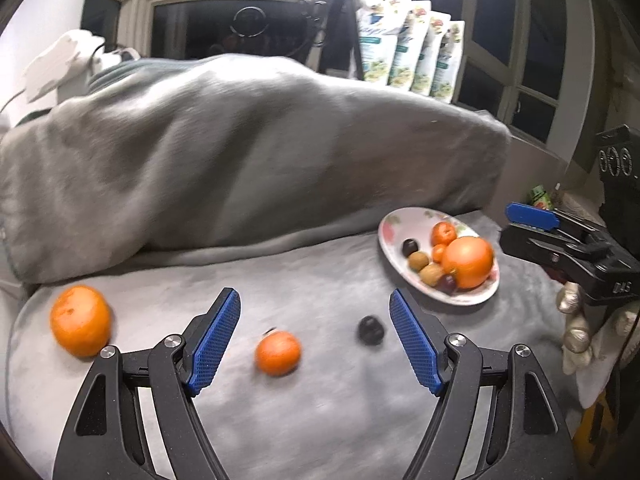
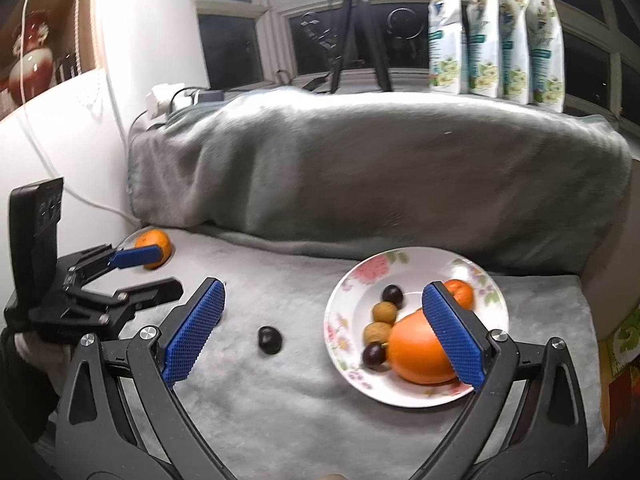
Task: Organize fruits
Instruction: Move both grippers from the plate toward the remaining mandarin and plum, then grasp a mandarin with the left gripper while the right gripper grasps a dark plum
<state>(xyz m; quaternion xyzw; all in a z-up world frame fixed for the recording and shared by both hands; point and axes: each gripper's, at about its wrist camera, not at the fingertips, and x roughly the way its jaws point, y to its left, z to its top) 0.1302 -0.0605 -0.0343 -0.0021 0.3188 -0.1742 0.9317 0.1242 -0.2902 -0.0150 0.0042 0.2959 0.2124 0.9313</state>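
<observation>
While both point downward over the grey blanket [image 1: 320,400], left gripper [image 1: 314,312] and right gripper [image 2: 322,304] gape, empty.

Ahead of my grippers a grey blanket [image 2: 360,184] drapes over a raised cushion and runs down under them. Beyond it, dark windows [image 2: 232,44] in pale frames, a black tripod [image 2: 356,36] and four printed bags [image 2: 496,36] on the sill. A white wall [image 2: 132,48] stands far left.
</observation>
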